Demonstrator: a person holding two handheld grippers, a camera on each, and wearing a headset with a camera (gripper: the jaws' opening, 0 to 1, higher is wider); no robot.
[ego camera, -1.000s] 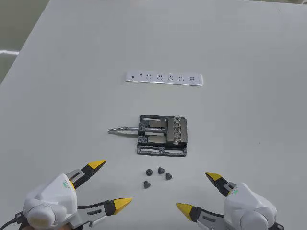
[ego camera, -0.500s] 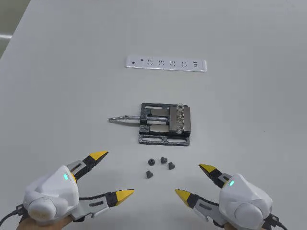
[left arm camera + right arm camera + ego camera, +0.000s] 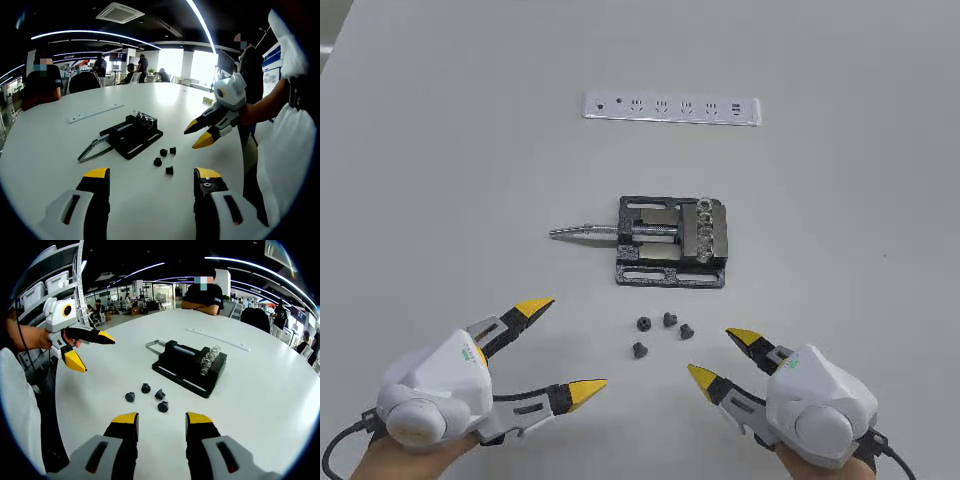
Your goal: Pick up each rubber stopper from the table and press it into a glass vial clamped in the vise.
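White table point(image 3: 440, 150) runs wide and mostly bare, with a power strip point(image 3: 670, 107) lying at its far side. Near the middle sits the vise point(image 3: 670, 243), screw handle pointing to the person's left, and a row of open vials point(image 3: 704, 228) is clamped upright between its jaws. Four stoppers point(image 3: 669, 320) lie loose in a small cluster just in front of the vise, close together but apart from one another.

Both claws hover low on the near side of the cluster. The left gripper point(image 3: 562, 347) is spread wide and empty, and the right gripper point(image 3: 723, 356) is also parted and empty, its tips nearest the stopper at the cluster's right.

No stopper appears to be seated yet, so the step is the first pick. I would judge the right claw best placed. It should take the outermost stopper, so as not to scatter its neighbours, and pinch it across the broad head, leaving the narrow plug free to enter a vial mouth squarely from above.
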